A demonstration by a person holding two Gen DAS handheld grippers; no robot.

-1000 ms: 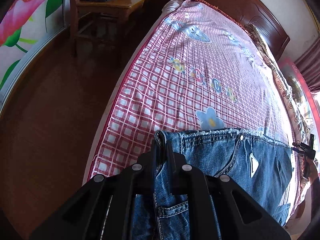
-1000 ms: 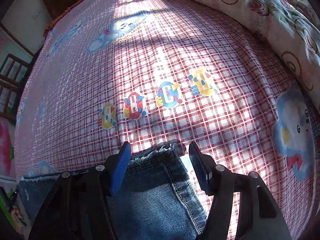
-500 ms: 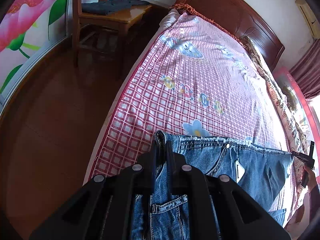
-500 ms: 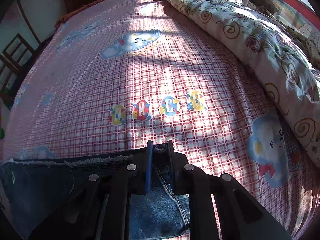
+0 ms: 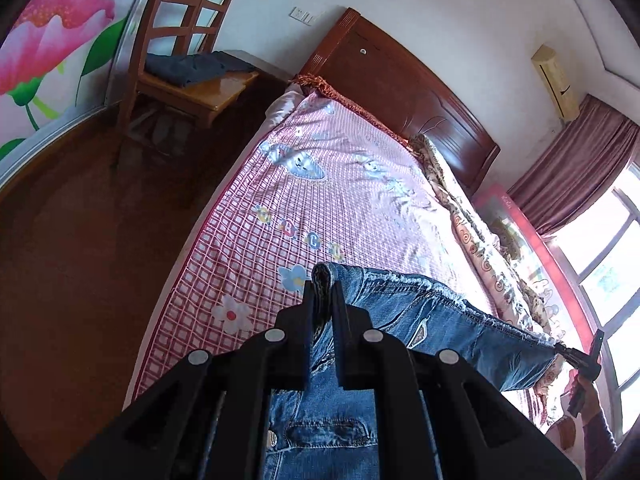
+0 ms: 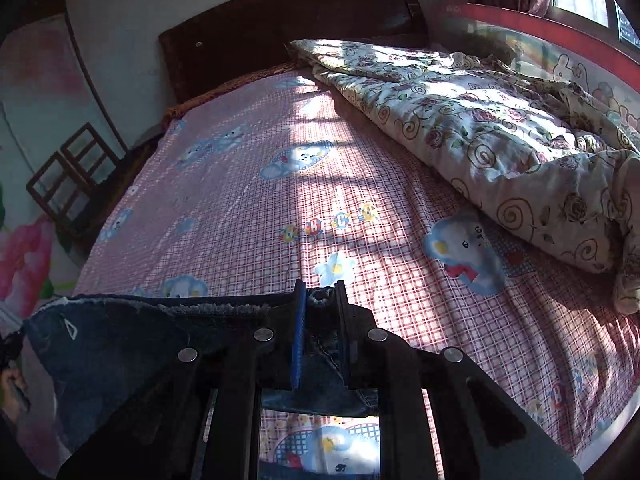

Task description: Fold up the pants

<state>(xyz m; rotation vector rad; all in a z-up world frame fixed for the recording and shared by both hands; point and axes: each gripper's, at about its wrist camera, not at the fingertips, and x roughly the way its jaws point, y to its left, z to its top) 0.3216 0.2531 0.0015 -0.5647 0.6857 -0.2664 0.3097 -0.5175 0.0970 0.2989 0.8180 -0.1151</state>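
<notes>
Left gripper: black two-finger tool, clenched on one corner of the frayed waistband of the blue denim jeans; a fold of the fabric pokes out past the fingertips.

Right gripper: black tool with a blue pad on its left finger, clamped on the opposite waistband corner; from the left wrist camera it shows as a small dark tool at the far end of the band.

Jeans: held up between the two grippers above the near end of the bed, waistband stretched in a line from one tool to the other, the rest of the fabric hanging down below it; a back pocket hangs below the left gripper.

Bed: pink-and-white checked bedsheet with cartoon animals, flowers and letter blocks, sunlit in patches.

Quilt: cream floral-and-swirl quilt bunched along the window side of the bed.

Headboard: dark reddish wooden headboard against the white wall.

Chair: brown wooden chair beside the bed's head, dark folded clothing on its seat.

Window: maroon curtain beside a bright window.
</notes>
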